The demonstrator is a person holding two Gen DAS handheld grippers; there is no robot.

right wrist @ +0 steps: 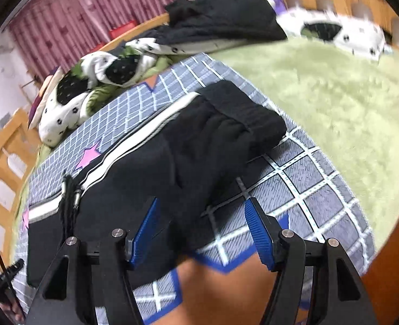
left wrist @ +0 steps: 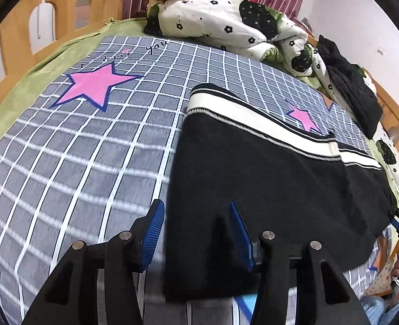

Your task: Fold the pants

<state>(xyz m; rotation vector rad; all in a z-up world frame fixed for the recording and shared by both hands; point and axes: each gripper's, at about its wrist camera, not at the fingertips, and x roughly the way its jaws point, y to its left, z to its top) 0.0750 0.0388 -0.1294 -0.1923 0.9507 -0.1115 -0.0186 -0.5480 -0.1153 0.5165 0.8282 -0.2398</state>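
Black fleece pants with white side stripe point(left wrist: 267, 168) folded flat on grey grid blanket with pink stars point(left wrist: 77, 140), likely just laid down. Left gripper point(left wrist: 196, 233) parted, empty, above near edge. Right gripper point(right wrist: 202, 230) wide, empty, over cuff end.

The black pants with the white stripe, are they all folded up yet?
Partly. The black pants with the white side stripe lie flat on the grey checked blanket with pink stars, one end already doubled over. Nothing is in hand: the left gripper and right gripper are both open above the cloth. Probably one more fold remains.
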